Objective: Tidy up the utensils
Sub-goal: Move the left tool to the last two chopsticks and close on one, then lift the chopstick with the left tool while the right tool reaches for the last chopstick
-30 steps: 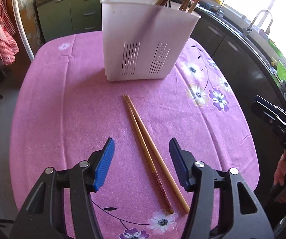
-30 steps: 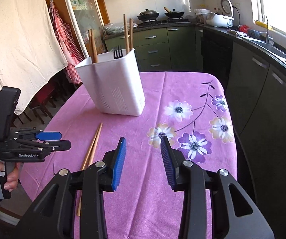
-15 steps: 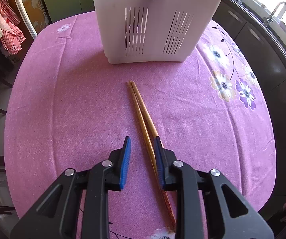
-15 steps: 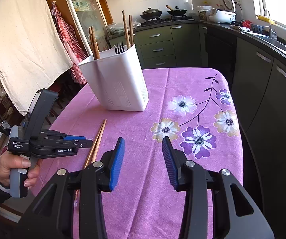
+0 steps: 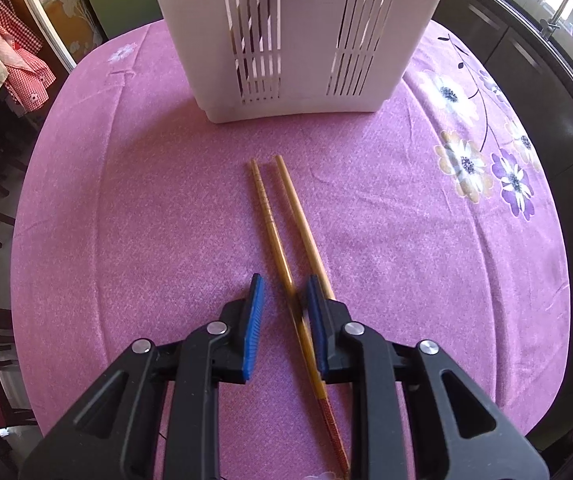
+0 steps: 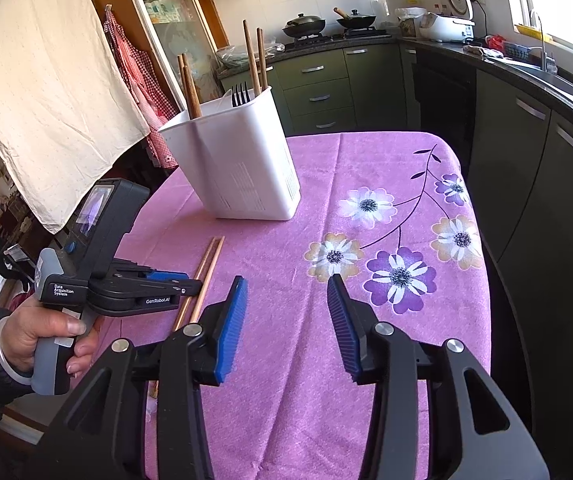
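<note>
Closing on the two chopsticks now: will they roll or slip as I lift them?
The chopsticks look thin, stiff and light, so lifting should be easy. Only one lies between the left gripper pads, so the other probably stays on the tablecloth. Gripped toward one end, it may pivot.

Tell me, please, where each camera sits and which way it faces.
Left wrist: on the left tongs, looking steeply down at two chopsticks on the pink tablecloth before the white utensil holder; own fingers show.
Right wrist: on the right tongs, facing across the table toward the kitchen; the left hand shows.
Shared: chopsticks, holder, tablecloth.
</note>
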Tool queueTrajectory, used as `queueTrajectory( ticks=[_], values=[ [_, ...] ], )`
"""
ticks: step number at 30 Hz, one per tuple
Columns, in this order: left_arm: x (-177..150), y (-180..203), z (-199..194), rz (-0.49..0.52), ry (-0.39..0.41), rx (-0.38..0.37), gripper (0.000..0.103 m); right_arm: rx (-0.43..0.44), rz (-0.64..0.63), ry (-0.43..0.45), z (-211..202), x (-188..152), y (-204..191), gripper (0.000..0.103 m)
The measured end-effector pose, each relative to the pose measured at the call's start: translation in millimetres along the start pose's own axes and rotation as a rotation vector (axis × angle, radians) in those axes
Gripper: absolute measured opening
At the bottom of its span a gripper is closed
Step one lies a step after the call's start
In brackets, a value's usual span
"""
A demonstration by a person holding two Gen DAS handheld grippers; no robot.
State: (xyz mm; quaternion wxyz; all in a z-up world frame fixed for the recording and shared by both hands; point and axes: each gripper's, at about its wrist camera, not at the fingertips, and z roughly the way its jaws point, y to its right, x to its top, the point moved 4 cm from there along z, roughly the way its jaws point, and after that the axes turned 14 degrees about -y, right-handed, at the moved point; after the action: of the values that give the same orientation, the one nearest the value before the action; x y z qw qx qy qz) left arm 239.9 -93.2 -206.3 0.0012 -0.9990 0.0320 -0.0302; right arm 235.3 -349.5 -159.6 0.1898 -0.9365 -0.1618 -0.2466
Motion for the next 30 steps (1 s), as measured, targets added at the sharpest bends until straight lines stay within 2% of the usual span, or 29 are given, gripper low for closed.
queueTrajectory(
  ticks=[2, 4, 8, 12, 21, 30],
  values=[
    [4.7, 5.6, 1.3, 0.005, 0.0, 0.001, 0.018, 0.004, -0.003, -0.003, 1.1, -0.7, -1.3, 0.043],
    [4.3, 2.7, 1.2, 0.006, -0.003, 0.006, 0.011, 0.005, -0.008, -0.008, 1.8, -1.8, -2.7, 0.043],
    [4.9, -15.8, 1.8, -0.014, -0.008, 0.017, 0.009, 0.005, -0.005, -0.012, 1.9, -3.8, -2.3, 0.043],
    [-0.3, -33.0, -3.8, -0.028, 0.005, -0.006, 0.007, 0.006, -0.002, -0.012, 1.4, -3.8, -3.1, 0.043],
    [-17.2, -49.1, -52.6, -0.022, 0.15, -0.007, 0.007, 0.004, -0.015, -0.02, 3.6, -2.6, -12.3, 0.043],
    [-48.9, -62.2, -114.9, -0.009, 0.352, -0.012, 0.007, -0.005, -0.03, -0.029, 6.6, -1.4, -20.4, 0.043]
  ],
)
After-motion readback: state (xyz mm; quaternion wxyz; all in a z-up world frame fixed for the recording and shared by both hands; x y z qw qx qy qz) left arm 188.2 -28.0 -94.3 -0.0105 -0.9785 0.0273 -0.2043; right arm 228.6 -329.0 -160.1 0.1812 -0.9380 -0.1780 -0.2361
